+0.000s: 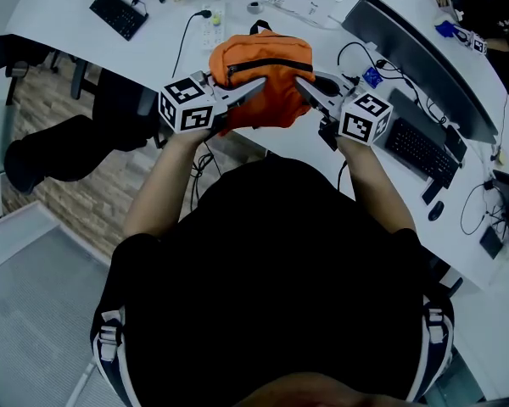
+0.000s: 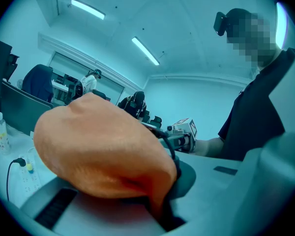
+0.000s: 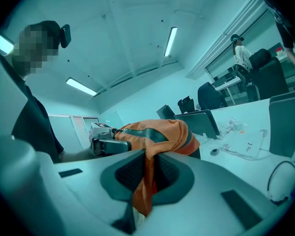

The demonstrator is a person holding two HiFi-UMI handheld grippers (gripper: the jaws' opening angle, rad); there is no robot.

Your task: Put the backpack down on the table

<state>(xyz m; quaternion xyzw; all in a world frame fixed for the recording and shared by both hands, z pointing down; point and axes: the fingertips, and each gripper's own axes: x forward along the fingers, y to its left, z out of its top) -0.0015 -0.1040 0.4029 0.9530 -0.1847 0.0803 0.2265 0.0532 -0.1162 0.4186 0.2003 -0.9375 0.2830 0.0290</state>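
Observation:
An orange backpack [image 1: 263, 75] with a black zip and top loop hangs between both grippers, over the near edge of the white table [image 1: 161, 62]. My left gripper [image 1: 261, 85] is shut on the fabric at its left side; in the left gripper view the orange backpack [image 2: 98, 146] bulges over the jaws. My right gripper [image 1: 300, 83] is shut on the right side, and in the right gripper view a fold of the orange backpack [image 3: 150, 178] is pinched between the pads. The left gripper [image 3: 108, 142] shows across the bag there.
On the curved table lie a black keyboard [image 1: 119, 13], a white power strip [image 1: 212, 25] with a cable, a dark monitor [image 1: 424, 62], a second keyboard [image 1: 420, 151] and a mouse [image 1: 436, 211]. Office chairs [image 1: 59, 142] stand at the left over the wooden floor.

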